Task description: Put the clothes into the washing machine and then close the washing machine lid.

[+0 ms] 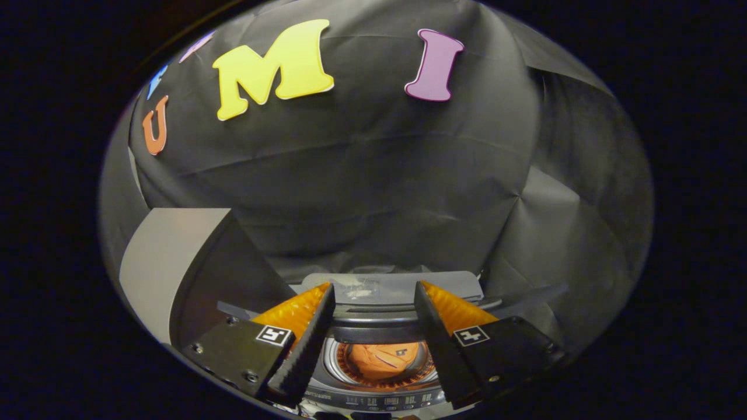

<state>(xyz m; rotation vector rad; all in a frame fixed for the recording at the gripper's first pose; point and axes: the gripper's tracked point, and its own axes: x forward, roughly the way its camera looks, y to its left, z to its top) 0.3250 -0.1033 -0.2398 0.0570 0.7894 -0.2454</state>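
Note:
A small top-loading washing machine (373, 396) stands below and just ahead of my fingers. Its drum is uncovered, and an orange piece of clothing (382, 357) lies inside it. The grey lid (385, 289) stands raised behind the drum, beyond my fingertips. My gripper (373, 294) hovers above the machine, open, with nothing between its fingers; the drum and the cloth show through the gap between them. A control panel (379, 401) runs along the machine's near side.
A grey panel with a dark inner face (169, 262) stands to the left of the machine. The booth's black cloth wall (373, 186) rises close behind the machine.

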